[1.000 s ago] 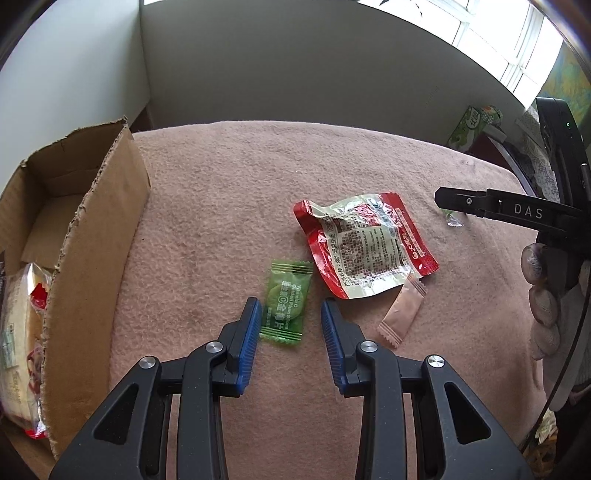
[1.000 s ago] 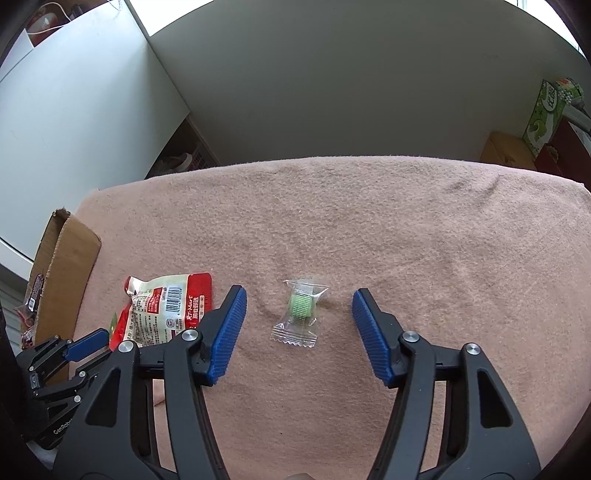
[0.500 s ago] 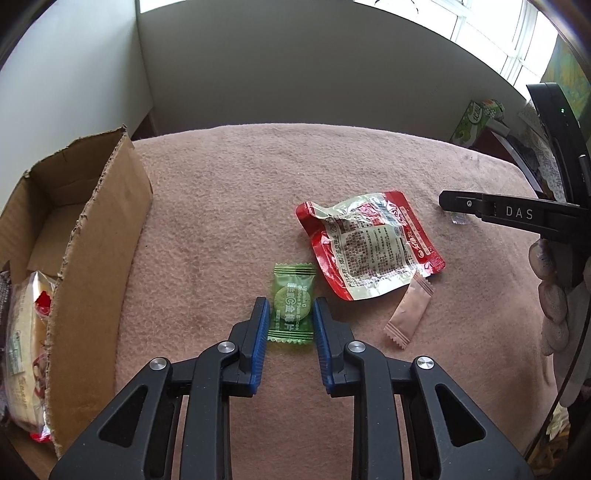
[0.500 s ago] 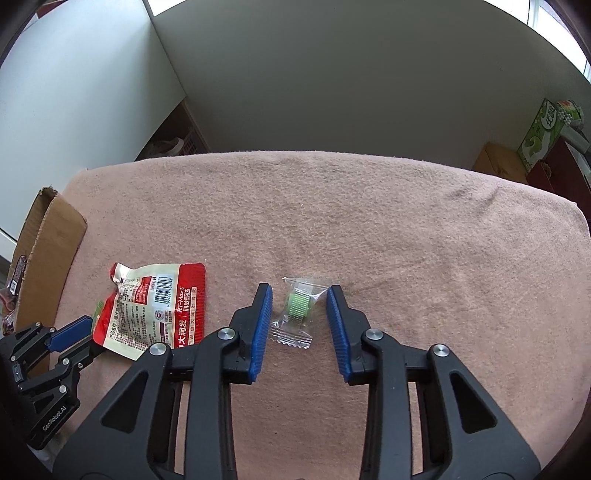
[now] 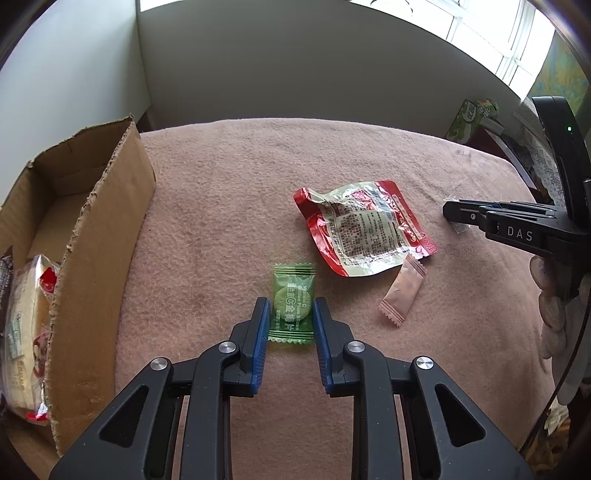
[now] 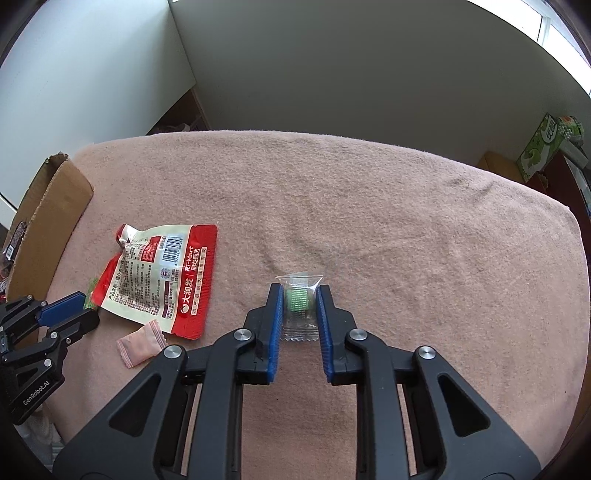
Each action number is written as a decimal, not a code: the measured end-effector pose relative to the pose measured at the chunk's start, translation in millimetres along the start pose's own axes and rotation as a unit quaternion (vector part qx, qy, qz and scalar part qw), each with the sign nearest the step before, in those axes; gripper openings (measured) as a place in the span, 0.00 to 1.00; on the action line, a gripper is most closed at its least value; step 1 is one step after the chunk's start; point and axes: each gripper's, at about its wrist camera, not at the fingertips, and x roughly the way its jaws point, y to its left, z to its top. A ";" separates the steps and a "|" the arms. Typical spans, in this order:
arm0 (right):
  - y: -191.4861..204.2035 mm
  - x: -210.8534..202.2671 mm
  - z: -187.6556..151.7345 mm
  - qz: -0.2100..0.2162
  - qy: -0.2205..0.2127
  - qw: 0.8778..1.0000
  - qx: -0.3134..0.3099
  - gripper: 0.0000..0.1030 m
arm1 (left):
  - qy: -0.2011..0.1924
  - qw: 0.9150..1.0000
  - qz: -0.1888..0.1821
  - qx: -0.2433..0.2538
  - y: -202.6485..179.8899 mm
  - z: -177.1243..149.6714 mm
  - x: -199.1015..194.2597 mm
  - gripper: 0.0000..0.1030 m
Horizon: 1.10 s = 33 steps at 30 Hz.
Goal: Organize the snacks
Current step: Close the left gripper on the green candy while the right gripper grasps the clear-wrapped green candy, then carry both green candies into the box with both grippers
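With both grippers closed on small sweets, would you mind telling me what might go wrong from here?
1. The left gripper pinches the green candy packet only by its edges; it may slip on lifting.
2. The right gripper squeezes the clear-wrapped green candy; the wrapper may crumple or slide out.
3. The cardboard box wall is tall and could snag a carried packet.

You are working in a home room: a pink blanket (image 6: 369, 206) is covering the surface, daylight is coming through windows (image 5: 491, 40) at upper right, white walls (image 6: 332, 66) behind.

A pink blanket (image 5: 229, 192) covers the tabletop; a green carton (image 6: 543, 147) stands at the frame's right edge below the window (image 5: 480, 33).
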 end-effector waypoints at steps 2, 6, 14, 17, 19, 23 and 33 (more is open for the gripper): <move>1.4 -4.5 -6.6 0.001 -0.004 1.000 0.000 0.17 | -0.002 1.000 -0.004 -0.002 0.3 -3.4 -4.4 0.21; 0.7 -19.4 -19.1 0.003 -0.014 1.000 -0.005 0.17 | -0.011 1.000 -0.012 -0.007 1.1 -11.3 -18.1 0.21; 8.3 -65.7 -27.9 0.014 -0.049 0.998 -0.021 0.17 | -0.055 0.998 -0.016 -0.018 4.5 -25.4 -62.2 0.21; 22.5 -78.7 -28.2 0.018 -0.059 0.998 -0.030 0.17 | -0.074 0.997 -0.018 -0.030 11.8 -31.8 -80.5 0.21; 27.0 -90.7 -30.3 0.025 -0.064 0.997 -0.037 0.17 | -0.086 0.995 -0.019 -0.038 19.9 -35.6 -91.8 0.21; 48.5 -103.8 -29.5 0.041 -0.076 0.995 -0.053 0.17 | -0.104 0.993 -0.010 -0.052 37.3 -40.8 -111.6 0.21; 116.4 -118.7 -18.2 0.088 -0.093 0.988 -0.091 0.17 | -0.128 0.987 0.042 -0.089 96.2 -54.0 -139.0 0.21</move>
